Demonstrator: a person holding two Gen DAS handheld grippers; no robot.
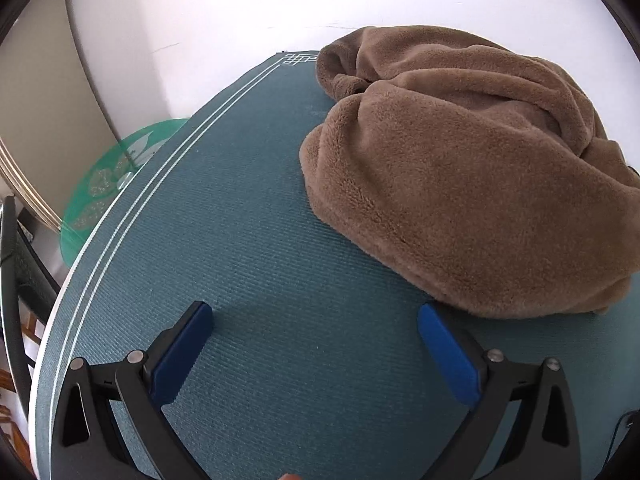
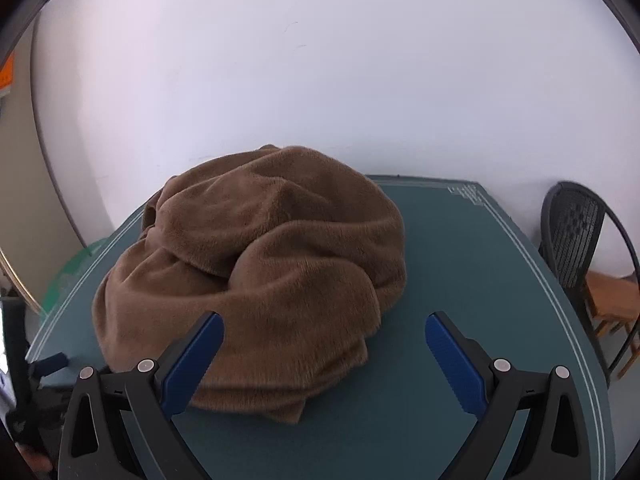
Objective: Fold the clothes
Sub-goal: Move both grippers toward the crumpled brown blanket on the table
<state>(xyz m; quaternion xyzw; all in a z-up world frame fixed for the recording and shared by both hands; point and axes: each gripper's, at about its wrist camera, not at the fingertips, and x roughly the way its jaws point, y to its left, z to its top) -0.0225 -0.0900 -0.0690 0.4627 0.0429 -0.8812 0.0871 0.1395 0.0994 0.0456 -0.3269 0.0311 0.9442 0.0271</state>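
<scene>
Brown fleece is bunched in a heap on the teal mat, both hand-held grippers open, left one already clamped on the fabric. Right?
Not quite. The left hand-held gripper holds nothing: the left wrist view shows its jaws wide apart over bare teal mat, beside the brown fleece. The rest stands: heap bunched on the mat, right hand-held gripper open too.

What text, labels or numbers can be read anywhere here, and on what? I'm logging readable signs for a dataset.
None can be read.
Orange sign at the left edge of the right wrist view: cut off and blurred, nothing legible.
Mat: only white border lines and a corner knot pattern, no letters.
Green disc: leaf-like pattern only.
Brown garment: no label showing.
</scene>
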